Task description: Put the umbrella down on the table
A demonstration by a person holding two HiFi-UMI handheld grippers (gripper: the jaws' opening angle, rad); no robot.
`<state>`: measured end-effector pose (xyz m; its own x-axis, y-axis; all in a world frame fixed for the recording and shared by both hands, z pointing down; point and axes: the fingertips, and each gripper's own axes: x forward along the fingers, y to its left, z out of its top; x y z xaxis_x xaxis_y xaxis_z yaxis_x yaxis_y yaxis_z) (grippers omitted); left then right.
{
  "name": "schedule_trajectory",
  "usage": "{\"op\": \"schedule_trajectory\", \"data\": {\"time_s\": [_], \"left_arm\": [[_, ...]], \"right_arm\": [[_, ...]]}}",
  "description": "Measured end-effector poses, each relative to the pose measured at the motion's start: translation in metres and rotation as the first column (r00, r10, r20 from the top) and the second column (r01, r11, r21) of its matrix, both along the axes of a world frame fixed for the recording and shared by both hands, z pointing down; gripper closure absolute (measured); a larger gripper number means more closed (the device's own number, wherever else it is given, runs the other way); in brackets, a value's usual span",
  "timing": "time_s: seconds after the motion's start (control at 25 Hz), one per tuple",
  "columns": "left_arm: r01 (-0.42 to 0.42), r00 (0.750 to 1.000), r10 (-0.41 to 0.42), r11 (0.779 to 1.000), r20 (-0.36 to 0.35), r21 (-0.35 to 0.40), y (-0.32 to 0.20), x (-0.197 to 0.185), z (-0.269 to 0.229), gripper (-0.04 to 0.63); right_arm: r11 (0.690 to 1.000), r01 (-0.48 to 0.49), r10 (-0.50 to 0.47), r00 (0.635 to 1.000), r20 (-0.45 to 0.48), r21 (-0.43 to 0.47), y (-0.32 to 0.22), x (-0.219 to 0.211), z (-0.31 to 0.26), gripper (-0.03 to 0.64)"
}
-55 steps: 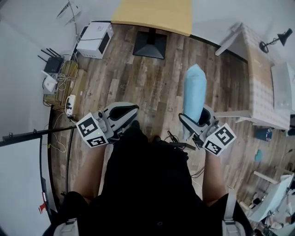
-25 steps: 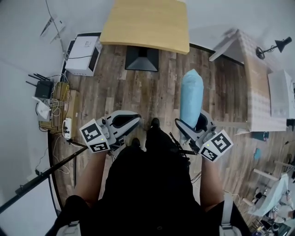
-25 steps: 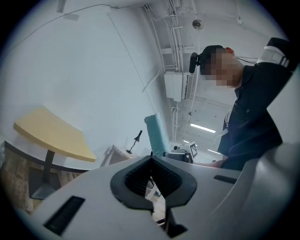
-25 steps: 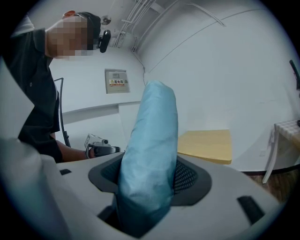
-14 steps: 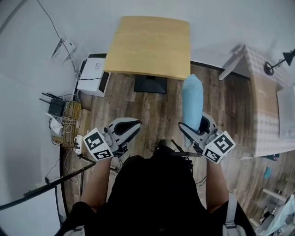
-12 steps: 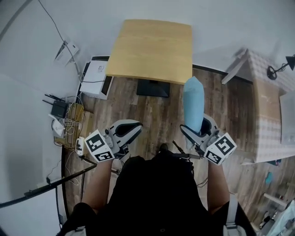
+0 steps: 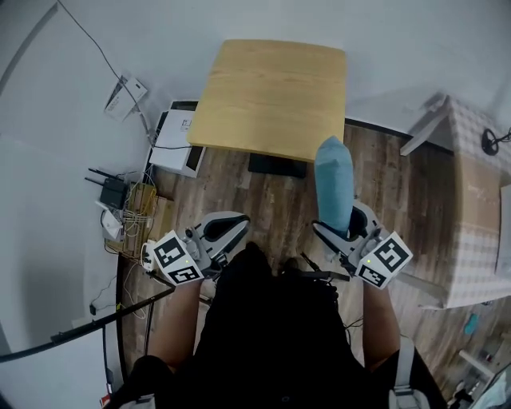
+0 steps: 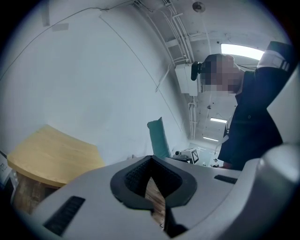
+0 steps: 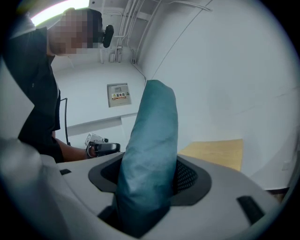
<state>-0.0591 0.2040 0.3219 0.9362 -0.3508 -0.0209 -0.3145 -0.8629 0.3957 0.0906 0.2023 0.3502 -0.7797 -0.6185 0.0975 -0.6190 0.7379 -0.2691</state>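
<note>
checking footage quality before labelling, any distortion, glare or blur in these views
Head view: evenly lit and sharp on the table, though the wide lens bends straight lines near the edges. Left gripper view: strong fisheye with dark corners, a ceiling light blown out, the left tool filling the bottom. Right gripper view: same dark rim, glare from a light strip, the umbrella looming large.

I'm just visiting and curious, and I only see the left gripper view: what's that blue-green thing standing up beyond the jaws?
Observer: A folded umbrella in its sleeve. The right gripper is shut on its lower end and holds it upright.
Visitor: Is it over the wooden table?
Observer: Not yet. The head view shows the table ahead, and the gripper holding the umbrella is over the floor, short of the table's near edge.
</note>
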Motion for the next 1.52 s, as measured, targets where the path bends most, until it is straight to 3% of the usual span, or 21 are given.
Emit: {"op": "schedule_trajectory", "data": {"time_s": [0.4,0.56,0.8,1.16,1.36,1.52], "left_arm": [[-0.040,0.997,0.039,0.999,-0.069,-0.002,-0.089,-0.009,0.006,0.583],[-0.072,0.993,0.073,0.997,-0.087,0.014,-0.138,-0.022,-0.004,0.583],[-0.137,0.988,0.141,0.989,-0.064,0.054,-0.206,-0.044,-0.013,0.583],[-0.202,0.976,0.205,0.978,-0.070,0.053,-0.293,-0.076,-0.008,0.583],[-0.199,0.975,0.200,0.980,-0.097,0.020,-0.321,-0.070,0.005,0.583],[-0.204,0.975,0.203,0.979,-0.094,-0.011,-0.334,-0.054,0.016,0.583]], "right_arm": [[0.994,-0.064,0.068,0.997,0.036,-0.085,-0.070,-0.004,0.005,0.333],[0.993,-0.098,0.100,0.995,0.014,-0.067,-0.113,-0.016,-0.008,0.333],[0.993,-0.112,0.112,0.994,-0.005,-0.038,-0.183,-0.046,-0.026,0.333],[0.986,-0.155,0.156,0.988,0.013,-0.065,-0.265,-0.079,-0.036,0.333],[0.985,-0.151,0.148,0.988,-0.045,-0.081,-0.282,-0.076,-0.031,0.333],[0.981,-0.151,0.149,0.989,-0.026,-0.123,-0.299,-0.064,-0.020,0.333]]}}
